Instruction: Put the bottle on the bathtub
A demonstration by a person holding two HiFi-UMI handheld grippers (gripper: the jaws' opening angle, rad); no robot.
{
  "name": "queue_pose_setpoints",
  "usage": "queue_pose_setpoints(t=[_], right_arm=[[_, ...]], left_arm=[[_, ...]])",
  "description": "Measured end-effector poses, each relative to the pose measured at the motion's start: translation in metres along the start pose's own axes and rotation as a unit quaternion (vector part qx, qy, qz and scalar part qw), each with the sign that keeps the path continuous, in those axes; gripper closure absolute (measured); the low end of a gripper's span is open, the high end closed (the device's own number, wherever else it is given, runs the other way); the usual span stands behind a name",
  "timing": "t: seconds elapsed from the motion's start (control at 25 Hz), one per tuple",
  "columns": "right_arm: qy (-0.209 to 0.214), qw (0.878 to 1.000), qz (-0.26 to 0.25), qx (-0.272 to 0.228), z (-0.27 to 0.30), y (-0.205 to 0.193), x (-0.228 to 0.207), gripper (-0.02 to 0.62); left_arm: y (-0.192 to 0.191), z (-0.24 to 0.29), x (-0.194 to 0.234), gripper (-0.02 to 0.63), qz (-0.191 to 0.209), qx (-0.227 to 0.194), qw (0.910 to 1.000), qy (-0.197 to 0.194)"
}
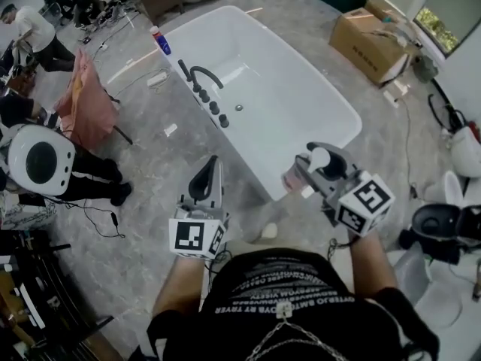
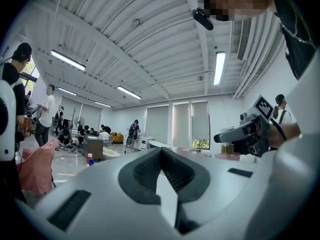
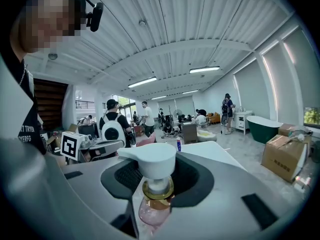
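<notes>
Head view first: the white bathtub [image 1: 301, 74] runs diagonally across a grey marble floor. A black faucet [image 1: 201, 75] and a row of black knobs sit on its left rim, and a small red-capped bottle [image 1: 160, 42] stands at the far left corner. The right gripper [image 1: 314, 164] is clamped on the pink pump bottle [image 1: 293, 177], holding it in the air right by the tub's near corner. The left gripper [image 1: 213, 170] hangs beside the tub's near left edge. There's clutter all round: a cardboard box [image 1: 368, 40] past the right rim, a pink cloth [image 1: 86, 100] off to the left, and cables on the floor.

Left gripper view: the left gripper [image 2: 161, 151] has its jaws pressed together with nothing in them. The right gripper [image 2: 242, 133] shows off to the right, and people are standing around in the background.

Right gripper view: the right gripper [image 3: 155, 171] has its jaws squeezed on the bottle [image 3: 154, 204] at its gold collar, with the white pump head poking up above. The tub's white rim [image 3: 215, 151] sits right behind, and the box [image 3: 282, 156] is on the right.
</notes>
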State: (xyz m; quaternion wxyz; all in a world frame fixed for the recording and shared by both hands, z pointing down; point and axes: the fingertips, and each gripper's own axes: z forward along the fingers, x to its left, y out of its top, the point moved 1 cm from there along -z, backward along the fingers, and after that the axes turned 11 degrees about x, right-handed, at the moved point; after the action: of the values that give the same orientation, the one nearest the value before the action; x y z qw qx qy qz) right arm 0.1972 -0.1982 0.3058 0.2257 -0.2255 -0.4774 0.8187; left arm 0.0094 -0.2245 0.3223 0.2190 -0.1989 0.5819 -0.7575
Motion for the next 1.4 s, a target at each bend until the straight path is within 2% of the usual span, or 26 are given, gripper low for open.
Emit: queue_pose_setpoints(t=[0.24, 0.56, 0.84, 1.08, 1.4], right_arm=[[0.017, 1.0, 0.008, 0.002, 0.012, -0.001, -0.017, 0.454], [0.026, 1.0, 0.006, 0.011, 0.05, -0.001, -0.03, 0.454], [0.028, 0.999, 0.007, 0.014, 0.091, 0.006, -0.038, 0.454], [0.022, 1.0, 0.012, 0.017, 0.108, 0.003, -0.047, 0.454], [0.018, 0.999, 0.032, 0.027, 0.138, -0.012, -0.062, 0.454]], left_arm=[[-0.007, -0.001, 0.003, 0.611, -0.004, 0.016, 0.9996, 0.024], [-0.02, 0.001, 0.03, 0.611, -0.006, 0.034, 0.9981, 0.051], [-0.02, 0.032, 0.061, 0.611, -0.003, 0.031, 0.9987, 0.041], [-0.016, 0.051, 0.069, 0.611, 0.012, 0.028, 0.9991, 0.031], [-0.028, 0.073, 0.083, 0.611, -0.016, 0.03, 0.9991, 0.026]])
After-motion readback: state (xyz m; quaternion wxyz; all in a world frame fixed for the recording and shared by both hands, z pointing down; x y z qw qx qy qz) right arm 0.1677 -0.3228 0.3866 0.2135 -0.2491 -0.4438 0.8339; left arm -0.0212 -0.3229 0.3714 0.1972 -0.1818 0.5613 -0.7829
